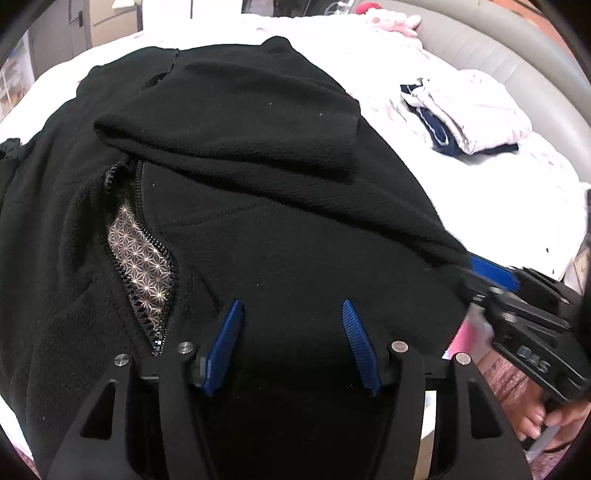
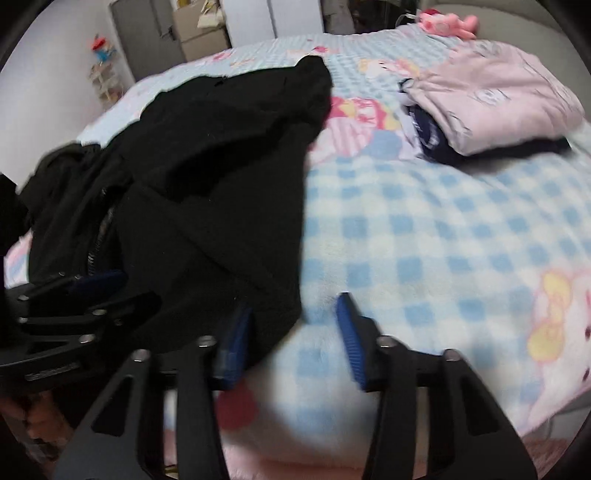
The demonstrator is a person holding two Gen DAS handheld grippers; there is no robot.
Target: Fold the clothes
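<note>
A black fleece jacket (image 1: 258,240) lies spread on the bed, its zip (image 1: 147,243) partly open over a star-patterned lining. One sleeve (image 1: 229,125) is folded across the chest. My left gripper (image 1: 291,302) hangs open just over the jacket's near hem, and I cannot tell whether its pads touch the fleece. My right gripper (image 2: 293,306) is at the jacket's right edge. Its jaws stand apart, with the fleece corner (image 2: 273,317) lying over the left pad and clear of the right one. In the left wrist view a blue finger (image 1: 493,271) of the right gripper shows at that same edge.
A blue-checked cartoon blanket (image 2: 424,240) covers the bed. A folded stack of pink and navy clothes (image 2: 491,107) sits at the far right. A pink plush toy (image 2: 447,20) lies by the grey headboard (image 1: 517,55). A hand (image 1: 535,421) holds the right gripper.
</note>
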